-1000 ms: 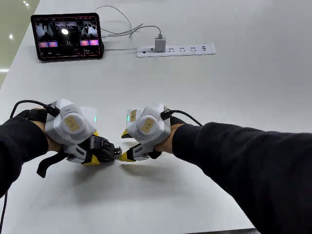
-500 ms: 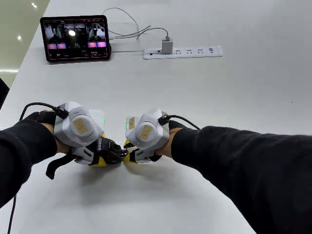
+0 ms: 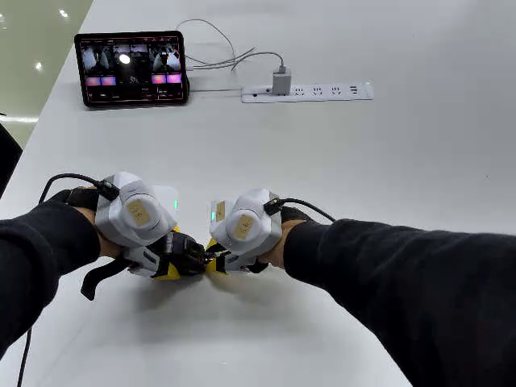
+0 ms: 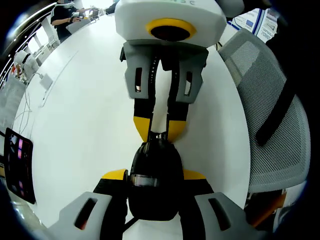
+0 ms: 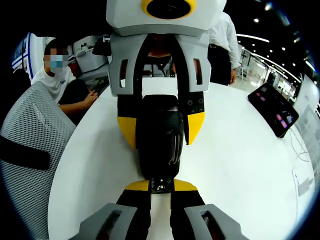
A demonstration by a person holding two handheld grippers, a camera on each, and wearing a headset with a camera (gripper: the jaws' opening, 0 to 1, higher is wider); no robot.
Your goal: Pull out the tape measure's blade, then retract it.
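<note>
- The tape measure [image 5: 160, 135] is a black case held just above the desk [image 3: 322, 161], close in front of you, between the two claws.
- The blade hook [image 4: 160, 135] sits at the mouth of the case. Almost no blade length shows, so the blade is judged fully wound in, or nearly so.
- The left claw [image 4: 155, 175] is clamped on the flanks of the case, with one yellow tip on each side.
- The right claw [image 5: 161, 186] is pressed together on the hook, its tips directly in front of the case mouth. The two claws face each other nose to nose.
- To pull, hold the case firm in the left claw and draw the right claw straight away along the blade's own line. Pulling off that line is likely to twist or kink the blade.
- Pinch the hook squarely. The grip area is small, and a slip would probably let the blade snap back.
- To retract, walk the right claw back toward the case under control. Do not release the hook at full extension.
- Hold the case level and clear of the desk so the blade does not drag.
- The tablet [image 3: 133, 68] and power strip [image 3: 310, 92] lie well apart at the far side of the desk. Direct the pull sideways, not toward them.
</note>
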